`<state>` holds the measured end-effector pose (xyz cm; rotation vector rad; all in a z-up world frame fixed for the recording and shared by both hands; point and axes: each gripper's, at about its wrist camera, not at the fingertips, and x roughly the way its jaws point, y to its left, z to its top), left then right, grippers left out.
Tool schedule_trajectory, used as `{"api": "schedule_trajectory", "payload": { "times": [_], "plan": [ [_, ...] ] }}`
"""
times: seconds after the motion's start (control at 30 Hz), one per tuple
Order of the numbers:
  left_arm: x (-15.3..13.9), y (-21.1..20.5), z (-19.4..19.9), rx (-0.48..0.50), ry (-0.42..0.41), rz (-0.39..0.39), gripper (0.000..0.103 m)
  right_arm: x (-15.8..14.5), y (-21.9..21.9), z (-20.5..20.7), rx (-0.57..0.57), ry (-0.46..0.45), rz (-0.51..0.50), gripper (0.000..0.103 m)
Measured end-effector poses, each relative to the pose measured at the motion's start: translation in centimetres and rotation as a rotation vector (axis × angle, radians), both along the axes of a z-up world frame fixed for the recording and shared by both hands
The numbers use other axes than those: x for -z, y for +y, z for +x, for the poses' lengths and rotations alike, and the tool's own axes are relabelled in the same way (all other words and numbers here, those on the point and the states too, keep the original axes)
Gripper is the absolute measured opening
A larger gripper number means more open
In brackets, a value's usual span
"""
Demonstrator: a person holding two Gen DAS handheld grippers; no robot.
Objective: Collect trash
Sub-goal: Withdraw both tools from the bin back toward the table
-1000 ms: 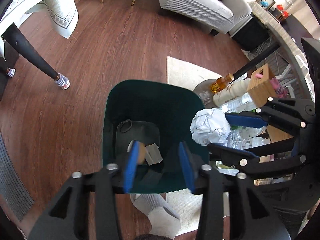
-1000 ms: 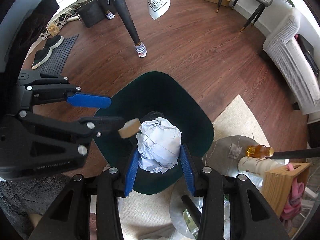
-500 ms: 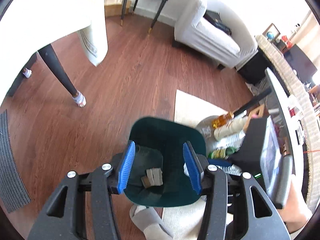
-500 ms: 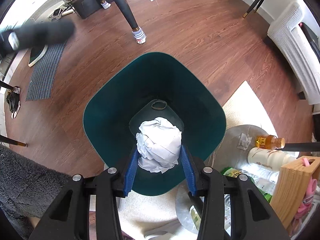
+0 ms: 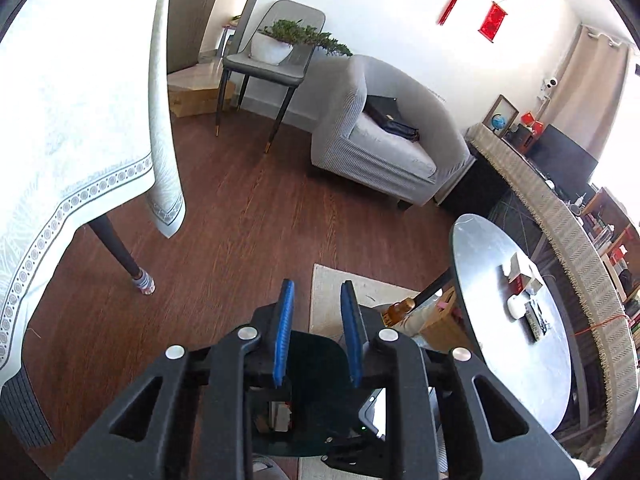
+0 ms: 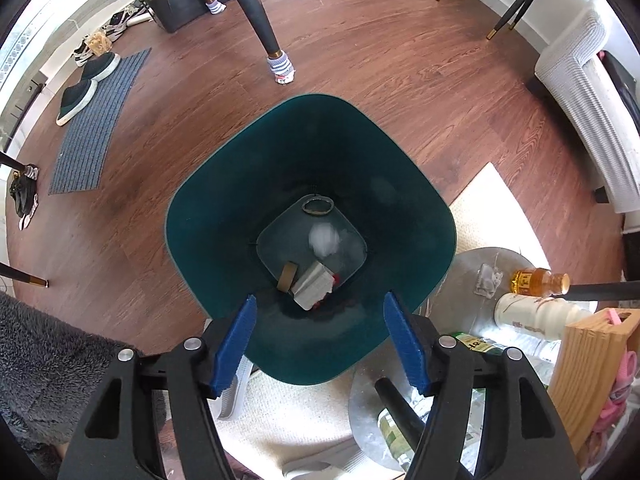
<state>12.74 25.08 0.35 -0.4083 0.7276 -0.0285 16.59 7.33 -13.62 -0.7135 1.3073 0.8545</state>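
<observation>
A dark green bin (image 6: 224, 200) stands on the wood floor under my right gripper (image 6: 320, 344), which is open and empty above its near rim. A blurred white paper ball (image 6: 324, 240) is falling inside the bin. On the bin's bottom lie a grey box (image 6: 312, 290), a tape roll (image 6: 287, 276) and a rubber band (image 6: 317, 205). My left gripper (image 5: 316, 332) is open and empty, raised above the bin (image 5: 316, 360) and pointed out at the room.
A round silver table (image 5: 516, 320) holds small items at the right. Its lower shelf (image 6: 464, 276) holds bottles (image 6: 536, 314) and a wooden box (image 6: 588, 356). A table leg (image 6: 260, 28), a doormat (image 6: 96, 128), a beige rug (image 6: 496, 208) and an armchair (image 5: 384, 140) surround the bin.
My right gripper opened and let go of the paper ball, which is dropping into the bin. My left gripper rose and tilted up toward the room.
</observation>
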Motion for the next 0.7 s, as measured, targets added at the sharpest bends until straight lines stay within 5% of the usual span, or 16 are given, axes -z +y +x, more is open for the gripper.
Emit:
{"api": "schedule_trajectory", "payload": {
  "times": [0.7],
  "plan": [
    [-4.5, -8.4, 1.8, 0.085, -0.111, 0.092, 0.031, -14.5, -8.9, -3.4, -0.009, -0.146, 0.35, 0.067]
  ]
}}
